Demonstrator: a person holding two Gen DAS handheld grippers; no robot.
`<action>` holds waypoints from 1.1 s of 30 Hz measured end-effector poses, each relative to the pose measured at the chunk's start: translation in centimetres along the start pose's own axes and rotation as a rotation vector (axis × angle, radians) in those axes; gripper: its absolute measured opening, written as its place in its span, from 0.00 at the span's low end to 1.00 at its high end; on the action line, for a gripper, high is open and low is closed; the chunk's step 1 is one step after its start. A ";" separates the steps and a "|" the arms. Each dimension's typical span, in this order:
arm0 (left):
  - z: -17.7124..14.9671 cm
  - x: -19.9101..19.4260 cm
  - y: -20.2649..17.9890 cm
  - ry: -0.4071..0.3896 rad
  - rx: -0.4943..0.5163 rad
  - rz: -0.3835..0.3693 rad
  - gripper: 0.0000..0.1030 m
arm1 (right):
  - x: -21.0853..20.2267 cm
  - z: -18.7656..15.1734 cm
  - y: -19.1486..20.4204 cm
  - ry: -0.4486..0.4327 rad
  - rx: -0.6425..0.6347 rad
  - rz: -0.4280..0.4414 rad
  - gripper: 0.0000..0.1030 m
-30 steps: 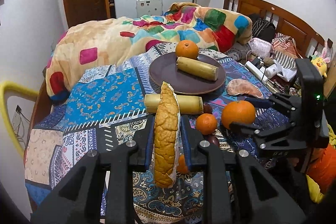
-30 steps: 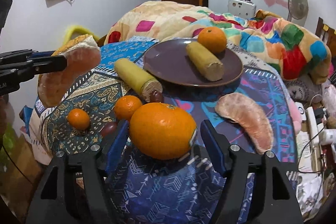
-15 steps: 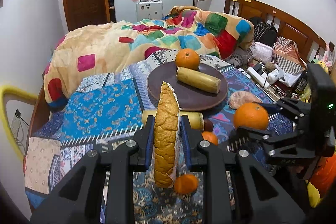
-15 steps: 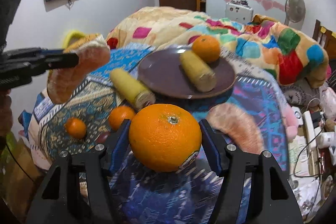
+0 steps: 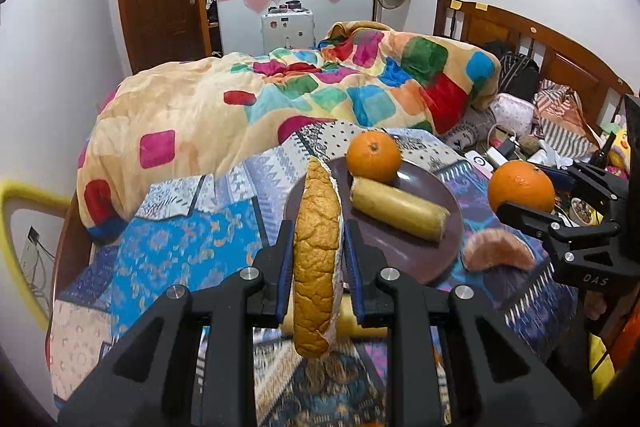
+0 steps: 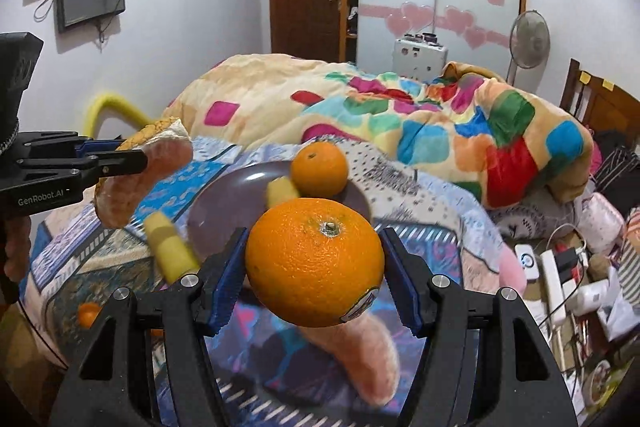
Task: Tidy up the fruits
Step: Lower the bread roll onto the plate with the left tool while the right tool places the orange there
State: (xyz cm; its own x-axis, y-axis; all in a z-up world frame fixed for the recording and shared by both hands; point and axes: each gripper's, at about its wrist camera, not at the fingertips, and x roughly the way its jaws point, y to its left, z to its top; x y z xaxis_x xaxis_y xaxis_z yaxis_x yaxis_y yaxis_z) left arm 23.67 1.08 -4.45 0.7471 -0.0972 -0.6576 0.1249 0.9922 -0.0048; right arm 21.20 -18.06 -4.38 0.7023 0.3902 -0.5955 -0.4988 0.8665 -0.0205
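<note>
My left gripper (image 5: 316,227) is shut on a pomelo wedge (image 5: 316,267) with yellow rind, held upright above the near edge of the brown plate (image 5: 408,255). The plate holds an orange (image 5: 373,155) and a yellow cylinder fruit (image 5: 398,207). My right gripper (image 6: 314,263) is shut on a large orange (image 6: 315,267), lifted above the patterned cloth just before the plate (image 6: 224,207). A second pomelo wedge (image 5: 498,251) lies on the cloth right of the plate; it also shows under the orange in the right wrist view (image 6: 368,359). Another yellow cylinder (image 6: 170,247) lies left of the plate.
A small tangerine (image 6: 89,313) sits near the cloth's left edge. A colourful quilt (image 5: 280,95) is heaped behind the plate. Chargers, cables and bags (image 6: 568,275) clutter the right side by the wooden headboard (image 5: 532,39). A fan (image 6: 528,39) stands behind.
Both grippers have risen and moved forward toward the plate, carrying the pomelo wedge and the large orange. The small fruits on the cloth have dropped out of the left view.
</note>
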 end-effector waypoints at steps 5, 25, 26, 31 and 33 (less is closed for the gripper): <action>1.4 2.8 0.0 0.018 0.009 0.019 0.23 | 1.6 1.0 -0.8 -0.008 -0.008 -0.024 0.60; 4.3 12.0 -1.3 0.105 0.085 0.155 0.23 | 9.5 2.7 -3.1 0.152 -0.019 -0.012 0.60; 4.3 12.3 -1.5 0.112 0.088 0.152 0.23 | 9.7 2.7 -3.0 0.159 -0.019 -0.004 0.60; 4.2 12.8 -2.4 0.123 0.114 0.131 0.23 | 10.3 2.6 -2.6 0.186 -0.028 0.016 0.60; 4.1 12.9 -2.8 0.130 0.119 0.110 0.23 | 10.5 2.6 -2.6 0.192 -0.026 0.020 0.60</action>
State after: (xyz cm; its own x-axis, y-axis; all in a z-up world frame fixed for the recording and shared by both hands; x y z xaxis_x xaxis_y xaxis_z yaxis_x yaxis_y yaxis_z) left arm 35.62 -3.27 -9.80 0.6712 0.0300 -0.7407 0.1289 0.9793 0.1564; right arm 31.15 -15.39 -8.51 0.5833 0.3386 -0.7383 -0.5265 0.8498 -0.0262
